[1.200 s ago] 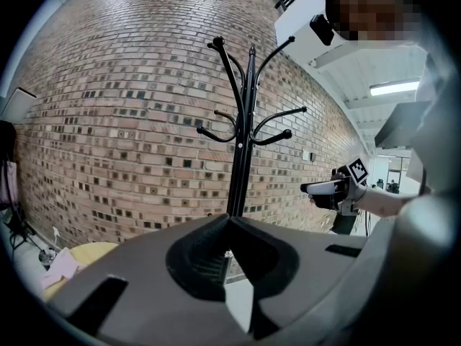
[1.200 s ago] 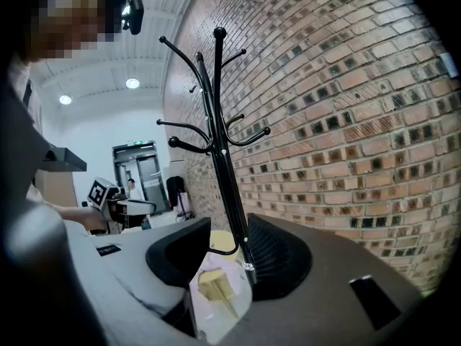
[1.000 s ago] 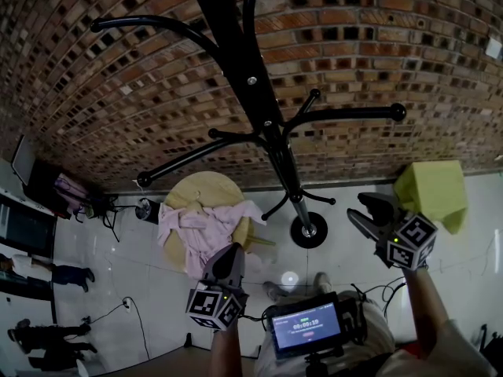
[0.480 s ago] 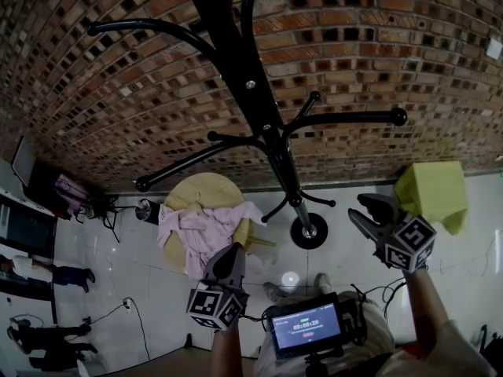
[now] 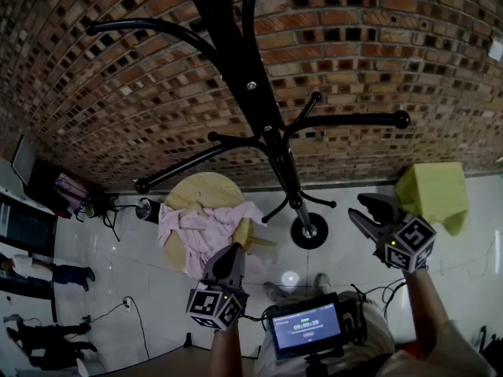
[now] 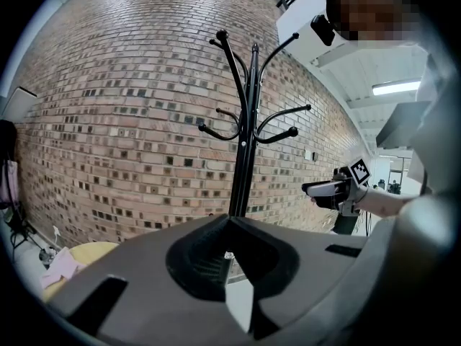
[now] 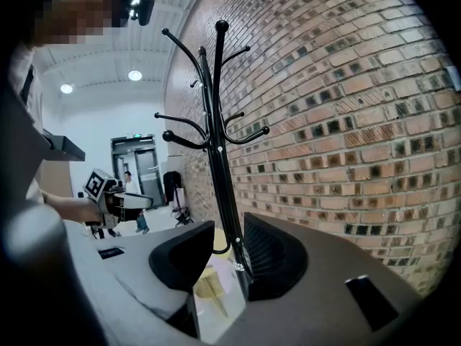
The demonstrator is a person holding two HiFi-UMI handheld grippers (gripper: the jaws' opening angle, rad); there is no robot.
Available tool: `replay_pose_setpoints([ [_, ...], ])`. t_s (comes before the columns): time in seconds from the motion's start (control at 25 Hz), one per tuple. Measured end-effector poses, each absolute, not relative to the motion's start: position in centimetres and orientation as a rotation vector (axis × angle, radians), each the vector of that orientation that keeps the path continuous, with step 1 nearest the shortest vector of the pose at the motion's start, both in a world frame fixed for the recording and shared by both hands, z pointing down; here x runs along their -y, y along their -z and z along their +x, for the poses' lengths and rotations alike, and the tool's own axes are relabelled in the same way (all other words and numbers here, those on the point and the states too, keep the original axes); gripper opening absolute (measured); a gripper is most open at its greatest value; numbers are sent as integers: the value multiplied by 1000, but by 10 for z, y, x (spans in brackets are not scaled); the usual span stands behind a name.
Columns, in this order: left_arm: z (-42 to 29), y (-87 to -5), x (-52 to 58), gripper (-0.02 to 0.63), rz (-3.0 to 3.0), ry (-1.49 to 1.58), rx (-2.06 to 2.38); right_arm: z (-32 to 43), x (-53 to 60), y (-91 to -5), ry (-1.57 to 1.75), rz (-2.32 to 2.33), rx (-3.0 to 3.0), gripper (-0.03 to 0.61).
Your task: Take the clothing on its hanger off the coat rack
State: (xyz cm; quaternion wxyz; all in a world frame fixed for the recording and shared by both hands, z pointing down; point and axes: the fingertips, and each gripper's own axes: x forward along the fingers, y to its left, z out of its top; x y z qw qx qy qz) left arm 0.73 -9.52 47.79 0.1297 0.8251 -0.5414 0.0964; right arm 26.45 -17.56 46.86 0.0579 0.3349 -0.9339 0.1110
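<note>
left gripper [image 5: 233, 250] at 6 o'clock in head view, jaws together, empty. right gripper [image 5: 364, 208] at 4 o'clock, jaws part open, just been closing, nothing between them. left forearm [image 5: 225, 350] and right forearm [image 5: 425, 301] reach in from the bottom edge.

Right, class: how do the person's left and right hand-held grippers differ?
The left hand-held gripper has its jaws together. The right hand-held gripper has a gap between its jaws, which have just been closing with nothing between them. In the head view the left one shows against the pink clothing on the round table; the right one is right of the base of the coat rack. Both hold nothing.
</note>
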Motion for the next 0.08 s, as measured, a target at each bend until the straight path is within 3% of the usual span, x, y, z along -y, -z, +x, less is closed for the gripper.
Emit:
replay_pose_setpoints([
  [0.08,9,-479,97,-15,2397,-280,1571,264,177,-466,-331,1015,2832,121],
])
